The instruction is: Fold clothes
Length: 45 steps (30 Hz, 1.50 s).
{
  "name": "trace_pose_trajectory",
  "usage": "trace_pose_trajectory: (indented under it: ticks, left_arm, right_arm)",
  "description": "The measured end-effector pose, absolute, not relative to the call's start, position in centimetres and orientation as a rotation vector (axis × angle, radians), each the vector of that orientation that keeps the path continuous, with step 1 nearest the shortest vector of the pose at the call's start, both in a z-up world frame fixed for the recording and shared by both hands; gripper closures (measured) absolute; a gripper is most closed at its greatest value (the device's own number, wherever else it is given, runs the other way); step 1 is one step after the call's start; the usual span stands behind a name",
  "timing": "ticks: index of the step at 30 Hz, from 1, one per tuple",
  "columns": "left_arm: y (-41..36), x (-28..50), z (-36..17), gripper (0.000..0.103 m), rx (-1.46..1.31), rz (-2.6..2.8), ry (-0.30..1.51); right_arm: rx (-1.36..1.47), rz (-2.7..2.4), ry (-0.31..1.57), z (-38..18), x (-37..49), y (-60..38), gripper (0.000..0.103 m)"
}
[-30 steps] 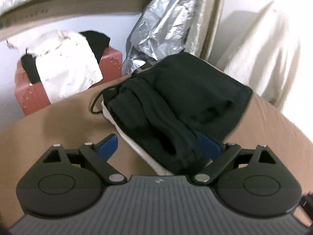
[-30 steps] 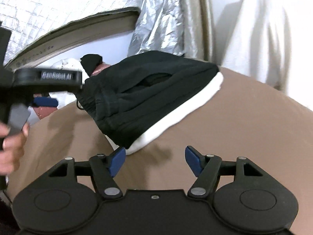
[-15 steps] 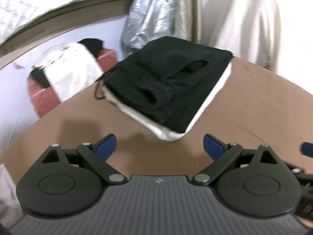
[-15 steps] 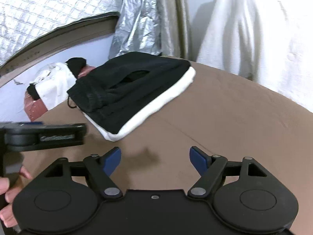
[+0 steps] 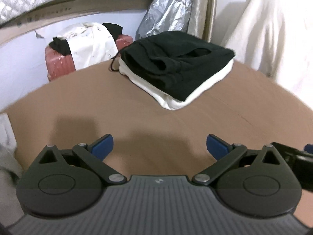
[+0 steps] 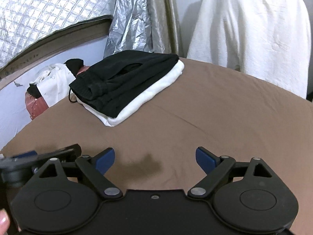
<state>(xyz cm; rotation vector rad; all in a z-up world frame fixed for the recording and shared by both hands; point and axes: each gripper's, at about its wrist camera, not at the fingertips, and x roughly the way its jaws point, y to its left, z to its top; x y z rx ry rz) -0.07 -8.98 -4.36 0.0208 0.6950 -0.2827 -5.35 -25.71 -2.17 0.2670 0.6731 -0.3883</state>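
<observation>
The brown surface fills the lower and middle part of both wrist views, a broad flat cover that gives cloth room to be spread and squared, and most of it lies bare. Behind it, in the upper right of the frames, a large white cloth hangs down, and a silver crinkled sheet stands at upper centre, both out of the working area. Toward the upper middle of each frame sits the folded stack: a black garment resting on top of a folded white garment, edges roughly aligned, set well toward the far side of the surface, probably so the near side stays free for the next piece. A thin black drawstring loops out at the stack's left end. At the upper left a pink suitcase carries loose white and black clothing (possibly the pieces yet to be folded, though the blur there makes that uncertain). At the bottom of the frames, the left gripper and the right gripper both hang well apart from the stack with jaws opening wide and nothing between their blue pads, which suits a finished placement and readiness for another garment.
</observation>
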Motion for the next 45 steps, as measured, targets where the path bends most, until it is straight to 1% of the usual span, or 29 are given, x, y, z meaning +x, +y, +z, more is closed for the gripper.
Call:
trace_pose_trajectory:
  ticks: [3,8,16,23,28,45]
  left_arm:
    - [-10.0,-1.0,-4.2,0.000,0.086,-0.288,0.676]
    - [-10.7,-1.9,-3.4,0.000,0.102,-0.293,0.636]
    - [-11.6,-1.6,-4.1,0.000,0.157,-0.270,0.664]
    - [-12.4,-2.4,-4.2,0.000,0.218,-0.260,0.612]
    - [-12.8,-2.9,-3.9,0.000,0.254,-0.253,0.551]
    - [-12.8,-2.6,-4.2,0.000,0.265,-0.239,0.558]
  right_arm:
    - [0.284,-0.389,0.667,-2.5,-6.5,-25.6,0.010]
    - [0.292,-0.406,0.649,-2.9,-7.9,-25.6,0.010]
    - [0.283,-0.400,0.601,-3.0,-8.6,-25.1,0.009]
    - [0.271,-0.413,0.570,-3.1,-9.3,-25.2,0.009]
    - [0.300,-0.447,0.596,-3.5,-9.0,-25.8,0.009]
    - [0.319,-0.454,0.645,-4.8,-9.0,-26.7,0.009]
